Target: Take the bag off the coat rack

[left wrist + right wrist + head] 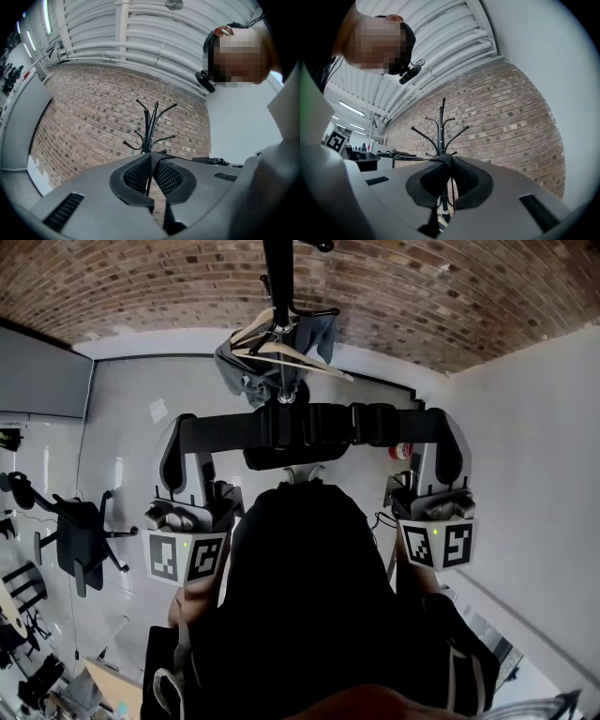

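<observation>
Bag [300, 596] is hanging between both grippers by its strap [309, 426]; left gripper [187, 509] and right gripper [433, 504] are each pinching that strap, jaws nearly together; coat rack [279, 296] is standing just beyond.

The coat rack [278, 277] and its hangers [298, 354] block you straight ahead, beyond the strap [309, 426]. Floor [122, 493] opens leftward up to the chair [80, 535], and a wall [534, 446] closes your right.

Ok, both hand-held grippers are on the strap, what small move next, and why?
Probably draw the strap back from the coat rack: it spans between left hand-held gripper and right hand-held gripper, both shut on it, and the rack's upper hooks look bare.
</observation>
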